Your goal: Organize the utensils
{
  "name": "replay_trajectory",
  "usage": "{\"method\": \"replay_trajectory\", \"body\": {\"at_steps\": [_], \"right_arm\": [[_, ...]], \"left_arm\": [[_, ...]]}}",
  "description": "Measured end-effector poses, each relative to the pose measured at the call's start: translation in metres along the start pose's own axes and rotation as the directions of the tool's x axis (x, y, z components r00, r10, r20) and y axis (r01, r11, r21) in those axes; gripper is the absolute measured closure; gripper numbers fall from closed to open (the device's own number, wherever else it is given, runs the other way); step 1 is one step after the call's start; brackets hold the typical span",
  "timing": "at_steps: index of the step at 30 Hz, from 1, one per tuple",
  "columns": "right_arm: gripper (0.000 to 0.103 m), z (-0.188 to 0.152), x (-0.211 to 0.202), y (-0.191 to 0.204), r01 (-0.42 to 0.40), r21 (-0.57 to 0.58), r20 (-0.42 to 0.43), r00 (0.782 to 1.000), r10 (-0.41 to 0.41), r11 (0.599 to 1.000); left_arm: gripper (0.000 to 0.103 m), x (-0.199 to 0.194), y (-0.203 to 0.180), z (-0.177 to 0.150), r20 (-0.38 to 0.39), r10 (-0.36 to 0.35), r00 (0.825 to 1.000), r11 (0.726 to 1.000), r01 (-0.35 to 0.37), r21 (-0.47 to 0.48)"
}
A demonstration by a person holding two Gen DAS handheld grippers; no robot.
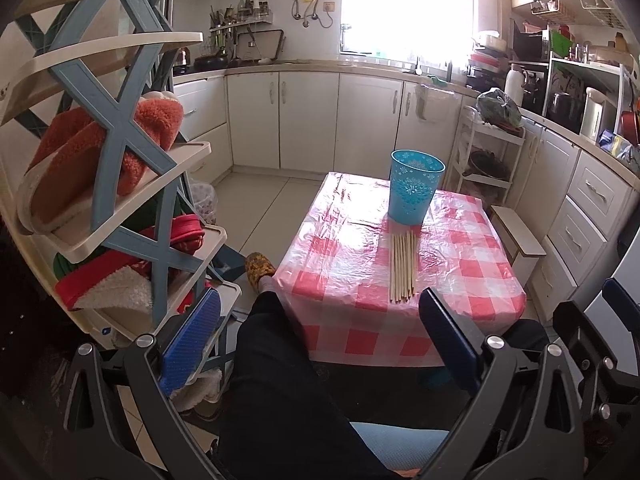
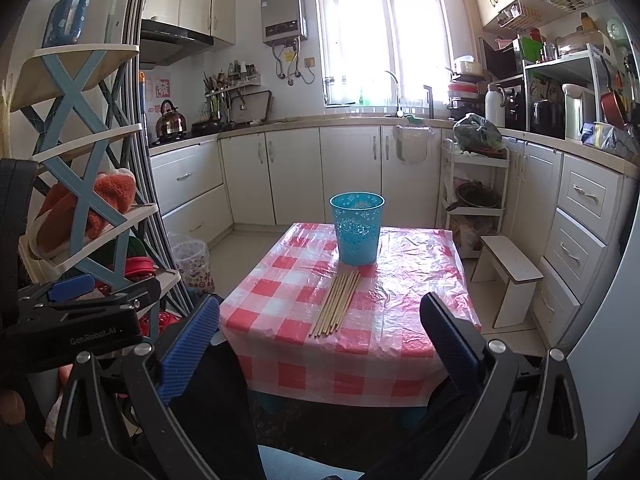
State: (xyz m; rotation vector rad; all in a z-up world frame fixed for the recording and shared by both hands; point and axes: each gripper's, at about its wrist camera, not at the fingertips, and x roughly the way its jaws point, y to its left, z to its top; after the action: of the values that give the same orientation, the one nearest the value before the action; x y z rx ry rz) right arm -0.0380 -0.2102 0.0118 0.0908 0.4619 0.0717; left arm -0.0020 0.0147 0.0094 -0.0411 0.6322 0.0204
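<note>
A bundle of wooden chopsticks [image 1: 403, 266] lies flat on a small table with a red-and-white checked cloth [image 1: 340, 264]. A blue plastic cup [image 1: 416, 187] stands upright just behind them. Both also show in the right wrist view: the chopsticks [image 2: 335, 305] and the cup [image 2: 357, 229] on the table [image 2: 400, 312]. My left gripper [image 1: 320, 312] is open and empty, held back from the table's near edge over my lap. My right gripper [image 2: 320, 316] is open and empty, also short of the near edge.
A blue-and-cream shoe rack with slippers [image 1: 120, 168] stands close on the left. A small white stool [image 2: 510, 276] and a white cart [image 2: 474, 184] stand right of the table. Kitchen cabinets [image 2: 352, 172] line the back and right. My leg [image 1: 276, 360] lies below the left gripper.
</note>
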Motion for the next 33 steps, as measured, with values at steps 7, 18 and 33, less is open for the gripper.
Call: {"method": "replay_trajectory", "body": {"at_steps": [7,18,33], "right_arm": [[0.007,0.0013,-0.0085,0.0039,0.001,-0.015,0.050,0.999,0.000,1.000],[0.007,0.0004,-0.0092,0.0026,-0.005,-0.019,0.045,0.999,0.005,1.000],[0.007,0.0007,-0.0096,0.0043,-0.005,-0.020,0.046,0.999,0.006,1.000]], "left_arm": [[0.008,-0.0055,-0.0003,-0.0051,0.023,0.017,1.000,1.000,-0.017,-0.004],[0.008,-0.0104,0.0028,-0.0084,0.034,0.018,0.999,1.000,-0.018,-0.011],[0.008,-0.0097,0.0044,-0.0099,0.038,0.020,0.999,1.000,-0.019,-0.014]]}}
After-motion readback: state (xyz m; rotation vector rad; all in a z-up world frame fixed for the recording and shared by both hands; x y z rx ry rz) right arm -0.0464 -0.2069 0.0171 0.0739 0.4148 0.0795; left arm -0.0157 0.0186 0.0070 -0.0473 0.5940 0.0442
